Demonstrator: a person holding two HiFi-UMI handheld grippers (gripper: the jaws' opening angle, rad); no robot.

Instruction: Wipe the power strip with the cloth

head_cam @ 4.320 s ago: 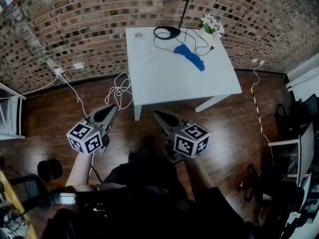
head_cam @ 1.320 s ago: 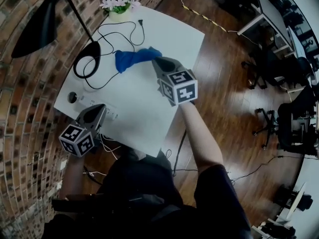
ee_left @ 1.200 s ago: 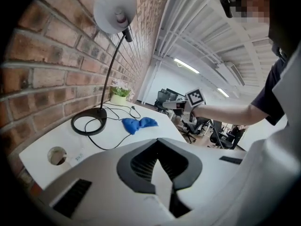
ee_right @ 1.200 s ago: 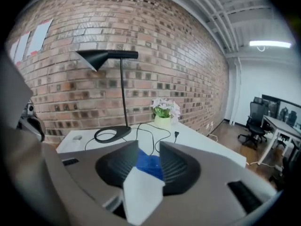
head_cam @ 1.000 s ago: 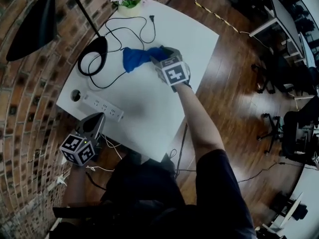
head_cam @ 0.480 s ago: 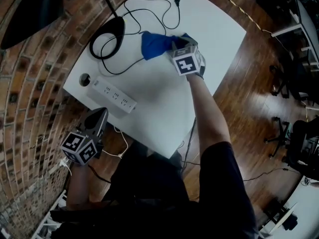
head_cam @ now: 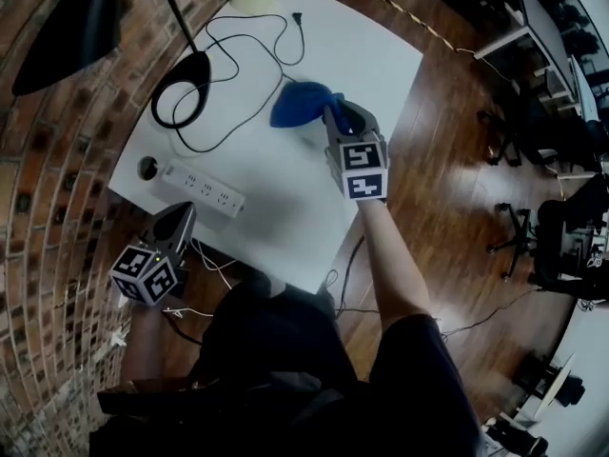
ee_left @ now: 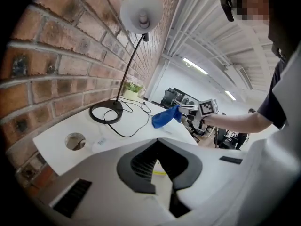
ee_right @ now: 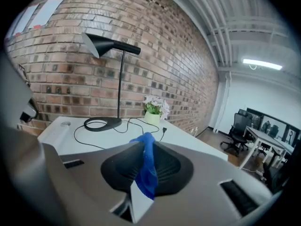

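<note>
As only its own view shows, the right hand-held gripper (ee_right: 143, 146) has just closed on the cloth (ee_right: 148, 173)

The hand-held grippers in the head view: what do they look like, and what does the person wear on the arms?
The left hand-held gripper and the right hand-held gripper look alike: a grey tapered shell, dark ribbed pads inside, and a white cube with black square markers at the back. The person wears a dark short-sleeved top.
</note>
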